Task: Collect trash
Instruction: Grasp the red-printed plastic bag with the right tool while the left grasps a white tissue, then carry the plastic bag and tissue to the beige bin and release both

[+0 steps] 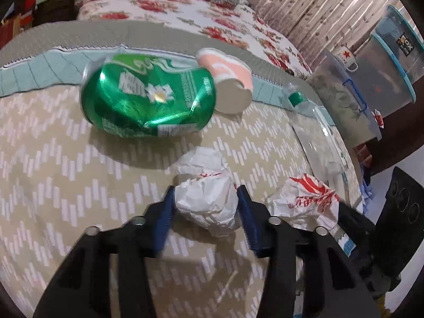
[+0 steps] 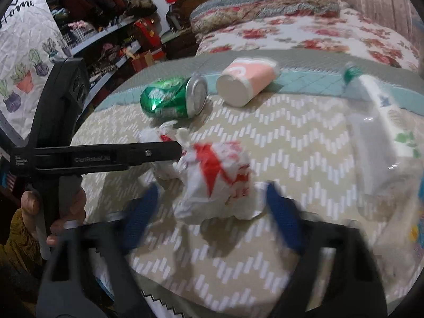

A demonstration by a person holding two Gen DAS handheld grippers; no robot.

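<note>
My left gripper (image 1: 206, 193) is shut on a white crumpled paper ball (image 1: 206, 198), its blue pads pressing both sides; it rests on the zigzag-patterned mat (image 1: 66, 172). A second crumpled wrapper with red print (image 1: 307, 201) lies just to its right. In the right wrist view my right gripper (image 2: 212, 198) is open, its fingers standing either side of that red-printed wrapper (image 2: 220, 180) without touching it. A dented green can (image 1: 148, 98) (image 2: 172, 100), a pink paper cup (image 1: 230, 82) (image 2: 249, 82) on its side and a clear plastic bottle (image 1: 315, 132) (image 2: 376, 122) lie farther back.
The mat lies on a bed with a floral quilt (image 1: 212, 18). Clear storage bins (image 1: 392, 66) and a mug (image 1: 344, 55) stand at the right. Cluttered shelves (image 2: 106, 26) are at the left. The left gripper's body (image 2: 92, 156) crosses the right wrist view.
</note>
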